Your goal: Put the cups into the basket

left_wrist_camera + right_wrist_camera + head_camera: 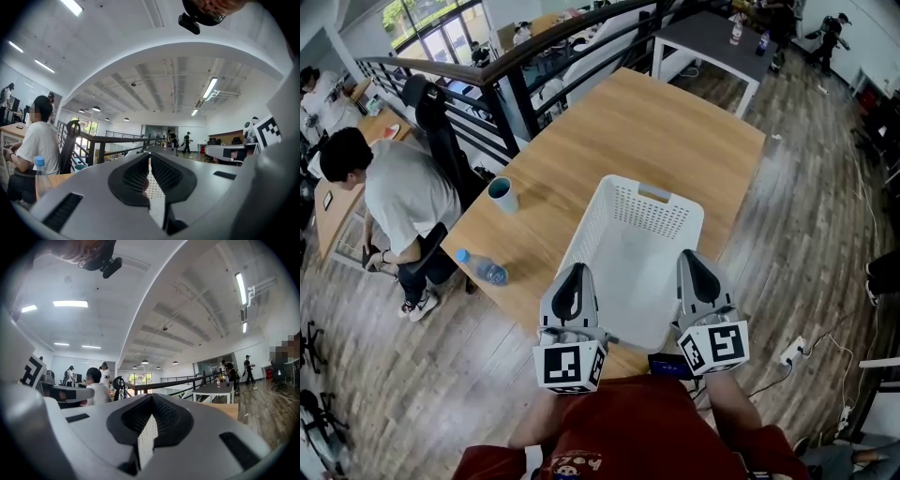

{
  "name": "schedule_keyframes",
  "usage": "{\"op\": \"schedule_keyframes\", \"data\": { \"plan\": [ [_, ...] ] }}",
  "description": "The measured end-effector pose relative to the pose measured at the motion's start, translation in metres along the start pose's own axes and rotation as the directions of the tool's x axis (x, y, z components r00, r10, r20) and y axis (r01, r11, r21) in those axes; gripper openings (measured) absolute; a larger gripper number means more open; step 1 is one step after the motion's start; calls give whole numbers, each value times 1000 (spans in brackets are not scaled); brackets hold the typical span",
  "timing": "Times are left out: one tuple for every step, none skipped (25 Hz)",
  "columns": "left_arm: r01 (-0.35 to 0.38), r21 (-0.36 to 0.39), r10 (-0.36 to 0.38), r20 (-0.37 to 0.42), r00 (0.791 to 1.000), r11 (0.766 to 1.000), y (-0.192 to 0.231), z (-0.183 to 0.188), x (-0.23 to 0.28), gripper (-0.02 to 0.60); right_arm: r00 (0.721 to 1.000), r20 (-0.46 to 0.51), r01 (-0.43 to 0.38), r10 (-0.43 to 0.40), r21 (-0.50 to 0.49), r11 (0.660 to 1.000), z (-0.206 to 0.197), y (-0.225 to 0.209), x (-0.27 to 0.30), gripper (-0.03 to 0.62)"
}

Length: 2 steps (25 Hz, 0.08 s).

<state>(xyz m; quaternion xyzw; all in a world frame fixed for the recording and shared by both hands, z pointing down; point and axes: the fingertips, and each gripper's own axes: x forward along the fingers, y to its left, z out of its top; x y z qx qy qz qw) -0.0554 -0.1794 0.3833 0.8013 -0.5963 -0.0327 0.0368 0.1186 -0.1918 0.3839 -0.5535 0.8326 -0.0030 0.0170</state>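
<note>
One teal cup (502, 194) stands upright on the wooden table (675, 122), left of the white basket (680, 208). Nothing lies in the basket. Both grippers hang over the basket's near end, side by side and apart from the cup. My left gripper (575, 274) is shut with nothing in it, and so is my right gripper (690, 257). In the left gripper view the cup (80, 166) shows low at the left, past the shut gripper (150, 158). In the right gripper view only a strip of the basket (146, 439) shows below the shut gripper (151, 399).
A water bottle (483, 267) lies near the table's left edge, in front of the cup. A person (394, 197) sits at the left beside a black chair (441, 131) and a railing (516, 84). A dark phone (669, 366) lies at the table's near edge.
</note>
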Motion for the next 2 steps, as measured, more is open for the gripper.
{"op": "schedule_keyframes", "data": {
  "plan": [
    [0, -1, 0, 0, 1000, 1000, 0, 0, 0, 21, 1000, 0, 0, 0, 1, 1000, 0, 0, 0, 11],
    [0, -1, 0, -1, 1000, 1000, 0, 0, -1, 21, 1000, 1, 1, -1, 2, 1000, 0, 0, 0, 11]
  ]
}}
